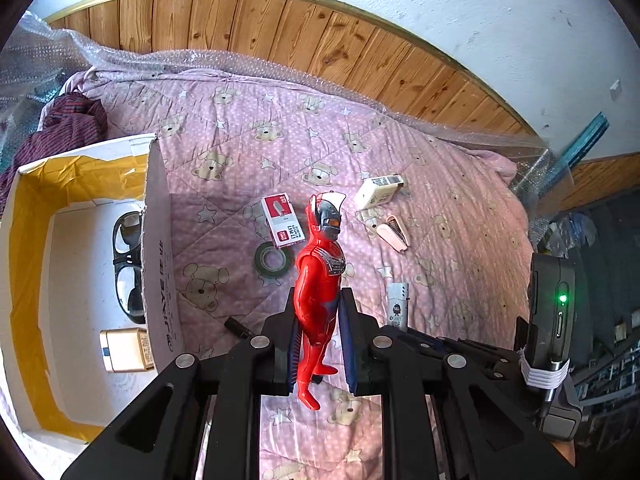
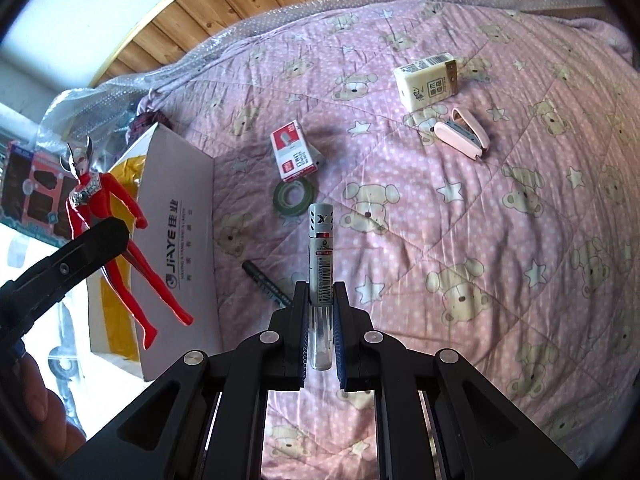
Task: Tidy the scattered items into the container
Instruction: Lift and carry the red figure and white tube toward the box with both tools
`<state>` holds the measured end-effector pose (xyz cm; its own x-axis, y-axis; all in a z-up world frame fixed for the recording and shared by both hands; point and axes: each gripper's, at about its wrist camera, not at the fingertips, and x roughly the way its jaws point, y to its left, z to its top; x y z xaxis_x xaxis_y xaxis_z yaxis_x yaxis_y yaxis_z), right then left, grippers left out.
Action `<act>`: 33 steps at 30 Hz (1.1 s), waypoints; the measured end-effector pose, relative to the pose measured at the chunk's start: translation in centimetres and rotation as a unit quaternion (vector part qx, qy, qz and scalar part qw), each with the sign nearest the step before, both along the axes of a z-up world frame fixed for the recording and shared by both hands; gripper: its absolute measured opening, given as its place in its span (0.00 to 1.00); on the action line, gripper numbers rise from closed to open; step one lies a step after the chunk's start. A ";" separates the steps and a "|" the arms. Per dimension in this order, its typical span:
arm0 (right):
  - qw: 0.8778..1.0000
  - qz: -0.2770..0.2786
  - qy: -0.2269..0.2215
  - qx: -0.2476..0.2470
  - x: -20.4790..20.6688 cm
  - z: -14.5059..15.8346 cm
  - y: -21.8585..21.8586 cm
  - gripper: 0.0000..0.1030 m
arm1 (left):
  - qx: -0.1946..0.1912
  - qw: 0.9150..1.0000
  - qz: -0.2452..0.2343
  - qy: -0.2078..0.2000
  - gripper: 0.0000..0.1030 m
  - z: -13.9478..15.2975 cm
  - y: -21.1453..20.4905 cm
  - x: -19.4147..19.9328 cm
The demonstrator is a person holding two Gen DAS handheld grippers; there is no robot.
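My left gripper [image 1: 318, 316] is shut on a red toy figure [image 1: 320, 280], held upright above the pink quilt; the same red toy figure [image 2: 108, 232] hangs beside the box in the right wrist view. My right gripper [image 2: 321, 292] is shut on a grey lighter [image 2: 321, 264] with a barcode label. The open white cardboard box [image 1: 160, 240] lies to the left, holding black glasses [image 1: 126, 264] and a small yellowish pack [image 1: 124, 350]. On the quilt lie a red-white staple box [image 2: 294, 156], a green tape roll [image 2: 294, 196], a dark pen [image 2: 266, 284], a cream carton [image 2: 426, 80] and a pink stapler [image 2: 462, 136].
A wooden headboard [image 1: 280, 36] and bubble wrap [image 1: 200, 60] run along the far side of the bed. Dark striped cloth [image 1: 68, 124] lies behind the box. A person's hand [image 2: 36, 396] shows at the left edge. The right gripper's body [image 1: 550, 320] stands close to my left one.
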<state>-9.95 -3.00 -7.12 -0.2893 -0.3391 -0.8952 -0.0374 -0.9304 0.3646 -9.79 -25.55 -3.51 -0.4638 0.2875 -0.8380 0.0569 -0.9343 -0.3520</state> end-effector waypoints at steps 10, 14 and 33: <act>1.000 0.019 0.010 0.013 1.8 1.2 -1.4 0.11 | -0.020 1.000 -0.001 0.021 0.18 1.3 -0.2 2.6; 0.999 0.033 0.014 0.020 2.6 1.8 -2.2 0.11 | -0.021 0.999 0.000 0.027 0.18 1.6 -0.5 3.4; 0.993 0.107 0.044 0.031 5.1 3.4 -7.5 0.11 | -0.016 0.998 0.045 0.036 0.18 2.0 -4.8 7.8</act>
<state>-4.81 -10.52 -3.69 -0.2948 -0.3473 -0.8902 0.1941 -0.9339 0.3001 -2.03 -30.31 -1.50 -0.5462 0.2155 -0.8095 0.1158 -0.9376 -0.3278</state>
